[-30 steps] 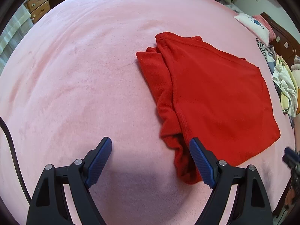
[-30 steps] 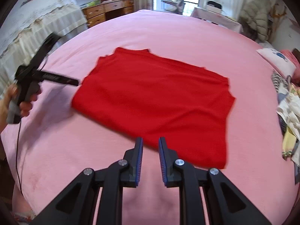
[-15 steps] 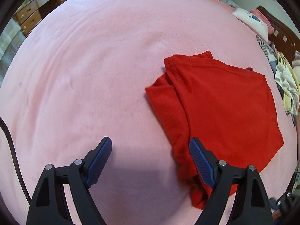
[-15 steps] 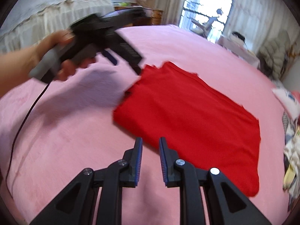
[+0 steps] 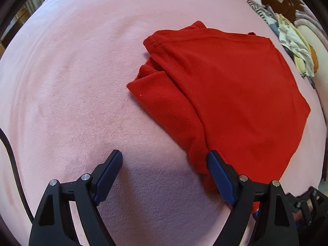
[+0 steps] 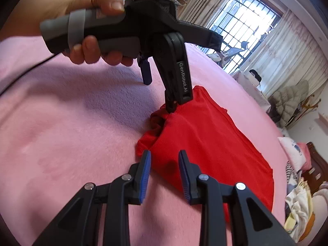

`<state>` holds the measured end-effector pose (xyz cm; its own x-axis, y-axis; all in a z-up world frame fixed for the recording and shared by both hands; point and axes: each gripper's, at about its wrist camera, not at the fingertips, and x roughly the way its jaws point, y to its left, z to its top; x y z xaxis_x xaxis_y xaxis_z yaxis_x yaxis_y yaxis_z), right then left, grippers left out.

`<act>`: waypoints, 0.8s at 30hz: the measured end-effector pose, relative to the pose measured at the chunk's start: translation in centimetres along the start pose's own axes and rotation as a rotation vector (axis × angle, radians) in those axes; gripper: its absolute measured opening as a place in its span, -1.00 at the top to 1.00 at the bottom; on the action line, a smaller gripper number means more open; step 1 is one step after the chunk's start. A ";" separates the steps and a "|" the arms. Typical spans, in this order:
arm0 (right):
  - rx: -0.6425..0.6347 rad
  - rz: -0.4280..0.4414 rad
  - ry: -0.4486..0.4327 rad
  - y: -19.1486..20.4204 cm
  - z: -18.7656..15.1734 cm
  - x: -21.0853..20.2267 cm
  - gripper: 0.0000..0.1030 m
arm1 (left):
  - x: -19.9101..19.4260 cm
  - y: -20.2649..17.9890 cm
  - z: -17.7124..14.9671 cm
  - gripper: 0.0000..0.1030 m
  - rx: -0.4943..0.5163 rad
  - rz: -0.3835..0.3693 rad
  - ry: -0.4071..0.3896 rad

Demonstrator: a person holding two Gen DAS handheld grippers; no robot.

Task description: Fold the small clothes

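1. The red garment (image 5: 235, 86) lies partly folded on the pink blanket (image 5: 71, 82), its bunched edge nearest me.
2. My left gripper (image 5: 164, 176) is spread wide and holds nothing; one finger (image 5: 219, 176) stands over that edge, the other over bare blanket. In the right view one tip looks to touch the bunched corner.
3. My right gripper (image 6: 164, 176) is opening, with the near corner of the garment in front of its pads but not pinched.
4. I judge the step is to take both corners of this edge. I should slide each lower pad under all layers, then close fully.
5. Catching only the top layer would undo the fold.
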<state>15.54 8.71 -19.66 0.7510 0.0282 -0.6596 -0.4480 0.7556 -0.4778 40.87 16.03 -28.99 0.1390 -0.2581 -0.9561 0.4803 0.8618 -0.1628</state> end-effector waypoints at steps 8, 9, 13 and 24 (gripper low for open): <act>-0.007 -0.047 0.025 0.7 0.7 2.4 0.46 | 0.4 0.1 -0.2 -0.63 0.093 -0.058 -0.008; -0.010 -0.054 0.025 1.0 0.7 2.3 0.46 | 0.6 0.1 0.0 -0.64 0.101 -0.066 -0.008; -0.008 -0.053 0.034 1.3 0.7 2.4 0.46 | 1.0 0.2 0.4 -0.69 0.112 -0.091 -0.005; 0.028 -0.046 0.056 1.2 1.2 2.3 0.46 | -0.5 0.7 -1.2 -0.69 0.155 -0.124 -0.024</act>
<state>17.31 10.47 -21.11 0.7422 -0.0432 -0.6688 -0.3991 0.7732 -0.4928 40.10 17.26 -28.93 0.0902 -0.3702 -0.9245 0.6221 0.7459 -0.2380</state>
